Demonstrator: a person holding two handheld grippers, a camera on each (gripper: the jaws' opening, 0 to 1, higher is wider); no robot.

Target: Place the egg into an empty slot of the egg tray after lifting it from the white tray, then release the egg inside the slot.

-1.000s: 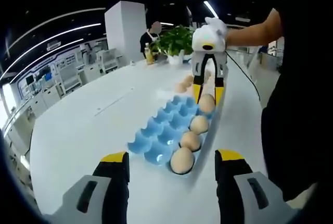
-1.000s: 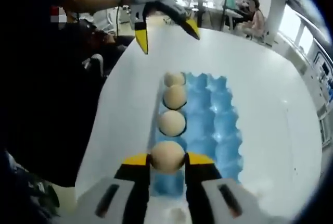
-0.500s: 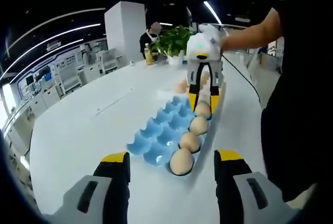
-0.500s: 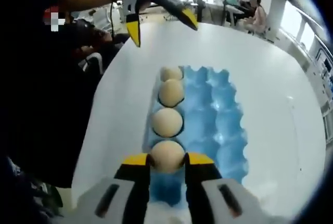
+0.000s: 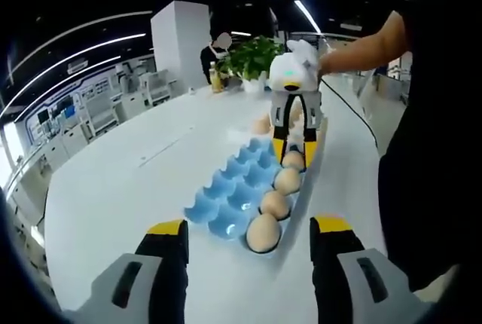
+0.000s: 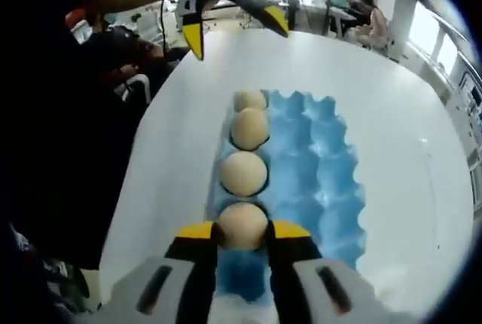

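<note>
Right gripper [image 6: 242, 227]: clamped on egg [image 6: 242, 224] over blue egg tray [image 6: 320, 166], lower centre | Left gripper [image 5: 248, 227]: jaws wide apart, empty, bottom of frame

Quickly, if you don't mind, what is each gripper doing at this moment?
Left gripper: open, holding nothing.
Right gripper: shut on an egg, down at the blue egg tray.

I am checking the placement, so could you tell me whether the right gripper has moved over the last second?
Yes. Seen from the left gripper view, the right gripper has come down toward the blue egg tray, bringing its egg into the slot.
</note>
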